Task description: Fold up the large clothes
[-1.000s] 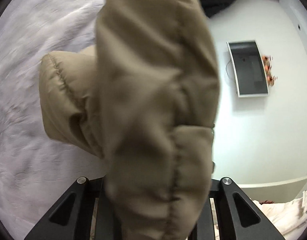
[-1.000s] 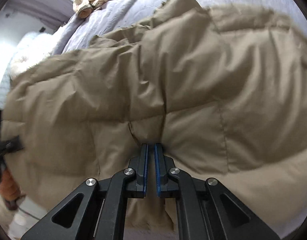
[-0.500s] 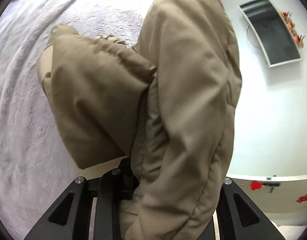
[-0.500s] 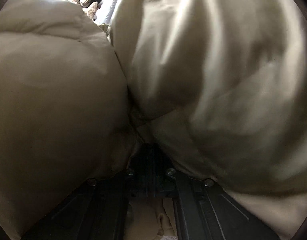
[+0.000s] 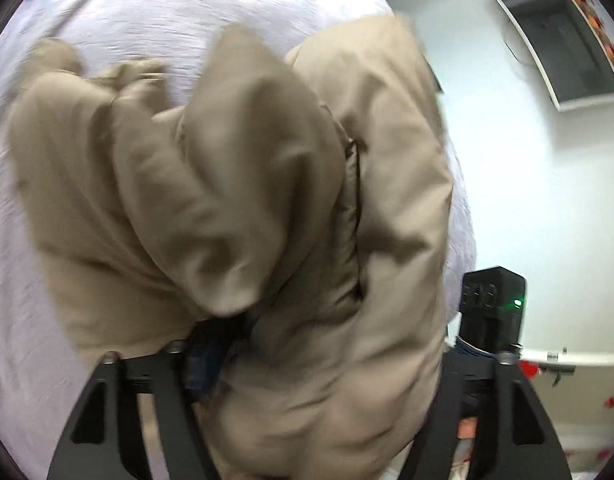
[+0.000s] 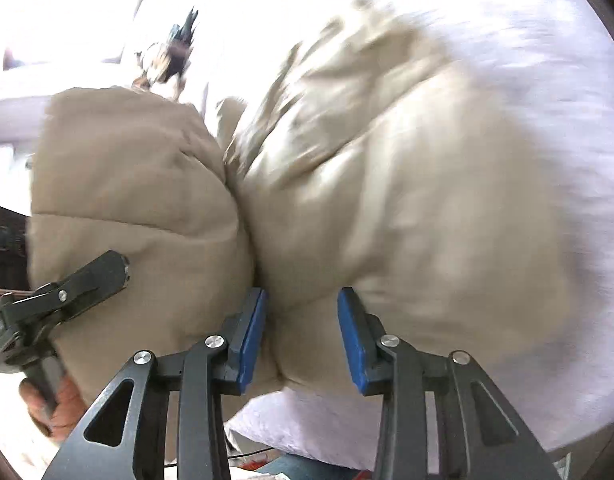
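While its two blue-padded fingers stand apart, the right gripper (image 6: 301, 336) has a bulge of the puffy beige quilted jacket (image 6: 387, 208) sitting in the gap between them; the jaws have just been opening, and the pads do not look pressed into the fabric, though the left pad lies just against it. Beyond the fingers the jacket is heaped in two rounded lobes on the pale lilac textured bedspread (image 6: 547, 92), which runs out ahead and to the right. To the left of the right gripper the left gripper (image 6: 67, 292) shows from the side, beside the jacket's left lobe, with a hand (image 6: 47, 408) under it. In the left wrist view the left gripper (image 5: 307, 360) is swamped by the jacket (image 5: 235, 184) — its jaws have just been opening and are spread wide, and bunched folds fill the space between them, loosely draped rather than clamped. A black box with a green light (image 5: 493, 312) sits just right of the cloth — part of the other gripper, it seems.
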`<state>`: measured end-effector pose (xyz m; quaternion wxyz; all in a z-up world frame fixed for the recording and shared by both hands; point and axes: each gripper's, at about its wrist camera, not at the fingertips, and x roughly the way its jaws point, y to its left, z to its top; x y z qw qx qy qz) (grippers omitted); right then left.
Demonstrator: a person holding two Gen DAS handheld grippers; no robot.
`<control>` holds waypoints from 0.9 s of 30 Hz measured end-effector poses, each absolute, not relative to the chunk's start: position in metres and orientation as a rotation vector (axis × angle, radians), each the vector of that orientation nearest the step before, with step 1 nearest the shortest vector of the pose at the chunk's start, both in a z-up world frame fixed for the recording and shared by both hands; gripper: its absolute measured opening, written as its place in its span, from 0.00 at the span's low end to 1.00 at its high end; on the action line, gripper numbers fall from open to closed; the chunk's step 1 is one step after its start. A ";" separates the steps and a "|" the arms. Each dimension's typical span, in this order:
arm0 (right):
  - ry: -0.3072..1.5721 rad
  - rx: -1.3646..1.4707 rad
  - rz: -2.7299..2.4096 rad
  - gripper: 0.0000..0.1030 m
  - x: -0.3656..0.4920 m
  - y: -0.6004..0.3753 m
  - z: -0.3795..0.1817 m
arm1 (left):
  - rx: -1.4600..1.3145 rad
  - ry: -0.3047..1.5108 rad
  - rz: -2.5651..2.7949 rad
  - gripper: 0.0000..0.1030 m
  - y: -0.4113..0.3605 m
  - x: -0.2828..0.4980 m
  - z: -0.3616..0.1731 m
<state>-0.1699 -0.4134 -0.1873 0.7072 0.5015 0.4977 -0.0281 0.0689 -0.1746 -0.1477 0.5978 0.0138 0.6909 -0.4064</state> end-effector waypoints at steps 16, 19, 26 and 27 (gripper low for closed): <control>0.964 0.970 -0.017 0.80 -0.264 -0.429 -0.109 | 0.039 1.646 -1.069 0.79 -0.283 0.069 -0.195; 0.972 0.969 -0.066 0.74 -0.235 -0.424 -0.114 | 0.084 1.605 -1.081 0.79 -0.284 0.065 -0.172; 1.117 0.984 -0.309 0.12 -0.214 -0.420 -0.167 | 0.181 1.223 -0.980 0.79 -0.250 0.100 -0.083; 1.127 1.004 -0.314 0.12 -0.218 -0.423 -0.175 | 0.197 1.184 -0.926 0.79 -0.241 0.112 -0.084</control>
